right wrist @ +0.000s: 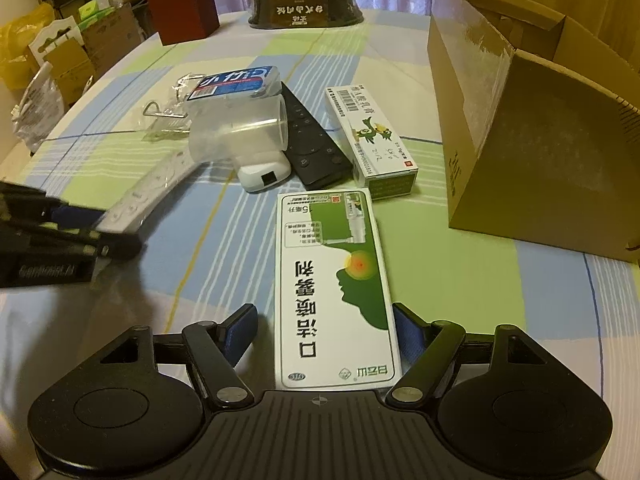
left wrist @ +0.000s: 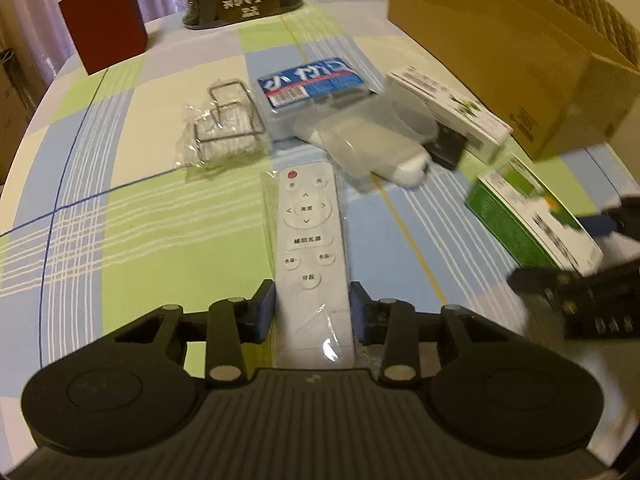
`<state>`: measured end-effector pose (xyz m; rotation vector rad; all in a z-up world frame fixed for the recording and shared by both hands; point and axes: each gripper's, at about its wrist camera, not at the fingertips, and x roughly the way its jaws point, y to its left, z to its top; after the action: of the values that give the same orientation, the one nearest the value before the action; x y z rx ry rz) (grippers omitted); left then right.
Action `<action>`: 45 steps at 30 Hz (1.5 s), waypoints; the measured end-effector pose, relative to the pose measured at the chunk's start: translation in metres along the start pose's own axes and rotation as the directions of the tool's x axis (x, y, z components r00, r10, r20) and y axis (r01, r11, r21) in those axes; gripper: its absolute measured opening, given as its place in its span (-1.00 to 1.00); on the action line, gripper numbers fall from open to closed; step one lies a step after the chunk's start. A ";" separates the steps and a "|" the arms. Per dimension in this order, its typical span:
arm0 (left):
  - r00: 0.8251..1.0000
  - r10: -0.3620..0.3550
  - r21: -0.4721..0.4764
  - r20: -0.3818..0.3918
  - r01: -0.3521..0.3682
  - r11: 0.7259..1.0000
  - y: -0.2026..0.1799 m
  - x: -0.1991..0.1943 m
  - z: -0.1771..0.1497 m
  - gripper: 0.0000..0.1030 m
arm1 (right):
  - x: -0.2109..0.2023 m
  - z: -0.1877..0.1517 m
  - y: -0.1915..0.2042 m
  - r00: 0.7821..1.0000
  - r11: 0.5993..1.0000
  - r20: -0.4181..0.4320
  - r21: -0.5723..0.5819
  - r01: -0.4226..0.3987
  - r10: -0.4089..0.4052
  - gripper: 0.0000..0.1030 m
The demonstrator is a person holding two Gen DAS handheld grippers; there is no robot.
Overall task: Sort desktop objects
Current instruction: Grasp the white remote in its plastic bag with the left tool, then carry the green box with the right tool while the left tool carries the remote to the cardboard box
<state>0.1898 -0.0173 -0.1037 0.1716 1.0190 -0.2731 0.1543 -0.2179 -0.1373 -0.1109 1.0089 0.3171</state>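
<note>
Left wrist view: your left gripper (left wrist: 312,312) straddles the bagged white remote (left wrist: 310,240) lying on the checked tablecloth (left wrist: 120,208), pads close beside it; contact is unclear.

Right wrist view: your right gripper (right wrist: 325,334) brackets the green-and-white medicine box (right wrist: 334,280), left pad clearly apart, beside the cardboard box (right wrist: 540,152).

**Readable text on the table**

You've got "HONGLU" in orange, upside down, on the dark tub (right wrist: 306,0) at the far edge; the white characters under it are too blurred to read. Your white remote (left wrist: 308,240) shows 亮度 on the centre pad, 辅助光源 below it, then 分段 nearest you. The near green-and-white box (right wrist: 334,288) reads 口洁喷雾剂 upside down, with "15" at its far end. Print on the blue-label case (right wrist: 234,82), the frog box (right wrist: 370,136) and the cardboard box (right wrist: 540,140): can't tell.
</note>
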 end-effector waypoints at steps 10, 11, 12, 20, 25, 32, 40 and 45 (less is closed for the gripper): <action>1.000 -0.018 0.006 -0.003 0.018 1.000 0.000 -0.005 -0.012 -0.25 | 0.001 -0.002 0.005 1.000 0.999 0.001 -0.026 0.021 -0.021 0.47; 1.000 -0.019 0.007 -0.002 0.019 1.000 0.000 -0.004 -0.013 -0.25 | 0.002 -0.002 0.005 1.000 0.999 0.002 -0.027 0.023 -0.023 0.47; 1.000 -0.022 0.008 0.002 0.022 1.000 0.001 -0.004 -0.013 -0.25 | 0.002 -0.002 0.005 1.000 0.999 0.002 -0.028 0.024 -0.024 0.47; 0.999 -0.029 0.023 0.016 0.029 0.999 0.004 -0.007 -0.015 -0.35 | -0.001 0.002 0.006 1.000 0.999 0.005 -0.030 0.015 -0.015 0.08; 1.000 -0.028 0.040 0.010 0.027 0.999 0.004 -0.013 -0.020 -0.36 | -0.007 -0.003 0.009 1.000 0.999 0.009 -0.038 -0.005 0.005 0.07; 0.999 -0.022 0.034 0.037 0.020 0.999 0.008 -0.033 -0.028 -0.36 | -0.025 -0.004 0.014 0.998 0.999 0.056 -0.046 -0.019 0.022 0.07; 0.998 -0.010 0.038 0.070 0.007 0.999 0.006 -0.057 -0.031 -0.36 | -0.044 -0.009 0.016 0.995 0.999 0.096 -0.030 -0.024 0.027 0.07; 0.995 -0.019 0.048 0.098 0.014 0.999 -0.001 -0.072 -0.024 -0.36 | -0.062 -0.010 0.011 0.990 1.000 0.139 0.002 -0.016 0.015 0.07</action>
<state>0.1341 -0.0018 -0.0548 0.1911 0.9167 -0.3184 0.1127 -0.2228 -0.0897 -0.0766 0.8727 0.3328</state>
